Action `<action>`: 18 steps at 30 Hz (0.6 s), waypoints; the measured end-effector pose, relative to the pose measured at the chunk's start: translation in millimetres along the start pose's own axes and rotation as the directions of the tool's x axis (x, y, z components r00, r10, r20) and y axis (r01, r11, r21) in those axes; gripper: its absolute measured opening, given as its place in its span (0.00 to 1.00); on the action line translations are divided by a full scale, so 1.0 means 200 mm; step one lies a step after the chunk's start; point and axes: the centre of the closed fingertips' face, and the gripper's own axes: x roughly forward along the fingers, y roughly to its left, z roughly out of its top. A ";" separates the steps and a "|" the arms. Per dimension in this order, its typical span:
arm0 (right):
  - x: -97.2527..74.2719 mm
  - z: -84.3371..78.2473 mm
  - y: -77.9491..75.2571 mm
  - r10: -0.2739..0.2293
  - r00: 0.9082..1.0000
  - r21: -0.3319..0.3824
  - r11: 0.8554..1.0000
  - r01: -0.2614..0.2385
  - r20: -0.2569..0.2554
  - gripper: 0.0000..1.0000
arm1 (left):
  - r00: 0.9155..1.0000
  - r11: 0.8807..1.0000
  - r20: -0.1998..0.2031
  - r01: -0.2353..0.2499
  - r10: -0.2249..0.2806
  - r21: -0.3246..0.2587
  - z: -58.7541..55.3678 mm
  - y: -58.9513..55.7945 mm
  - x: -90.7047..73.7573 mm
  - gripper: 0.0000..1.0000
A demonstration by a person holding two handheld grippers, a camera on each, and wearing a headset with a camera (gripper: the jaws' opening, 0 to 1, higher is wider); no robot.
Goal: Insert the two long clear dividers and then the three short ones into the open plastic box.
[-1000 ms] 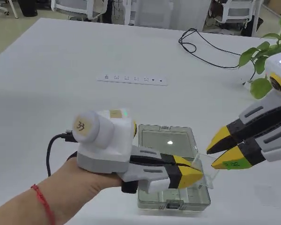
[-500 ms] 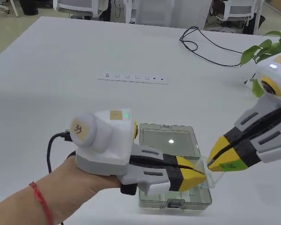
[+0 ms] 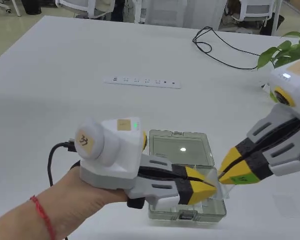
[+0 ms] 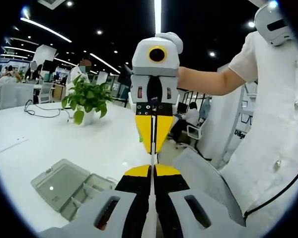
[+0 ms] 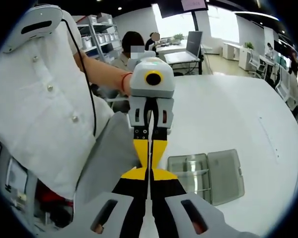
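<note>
Left gripper [image 3: 210,186], right gripper [image 3: 221,175]: jaws closed tip to tip, seemingly sharing one clear divider [image 3: 216,181]; box [image 3: 186,214] beneath jaws. Lower both ends level, divider upright

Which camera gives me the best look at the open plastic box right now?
The right gripper view: the plastic box lies open, both halves seen from above. In the head view the left gripper and the clear divider cover part of its base. The left gripper view shows it low and at a slant.
</note>
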 end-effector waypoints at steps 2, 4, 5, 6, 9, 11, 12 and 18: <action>0.00 0.00 0.00 -0.001 1.000 0.000 1.000 0.001 -0.001 0.03 | 1.000 1.000 -0.002 -0.004 0.004 -0.005 -0.01 0.00 0.00 0.00; 0.00 -0.01 0.00 -0.005 1.000 -0.004 1.000 0.005 -0.005 0.03 | 1.000 1.000 -0.011 -0.013 0.013 0.001 -0.02 0.01 -0.01 0.00; 0.00 -0.01 0.00 -0.006 1.000 -0.004 1.000 0.006 -0.006 0.03 | 1.000 1.000 -0.017 -0.017 0.017 0.002 -0.03 0.01 -0.01 0.00; 0.00 -0.01 -0.01 -0.008 1.000 -0.003 1.000 0.008 -0.007 0.03 | 1.000 1.000 -0.021 -0.020 0.020 -0.001 -0.03 0.01 -0.02 0.00; 0.00 -0.01 -0.01 -0.016 1.000 -0.004 1.000 0.016 -0.007 0.03 | 0.999 0.999 -0.030 -0.032 0.032 -0.003 -0.05 0.02 -0.03 0.00; -0.01 -0.01 -0.02 -0.024 1.000 -0.004 1.000 0.024 -0.006 0.03 | 0.999 0.999 -0.032 -0.042 0.041 -0.010 -0.06 0.03 -0.04 0.00; -0.01 -0.01 -0.03 -0.031 1.000 -0.002 1.000 0.031 -0.003 0.03 | 0.998 0.999 -0.032 -0.048 0.047 -0.012 -0.06 0.03 -0.05 0.01; -0.02 -0.02 -0.07 -0.069 0.998 0.006 0.998 0.069 -0.004 0.03 | 0.995 0.995 -0.043 -0.092 0.091 -0.028 -0.09 0.06 -0.10 0.09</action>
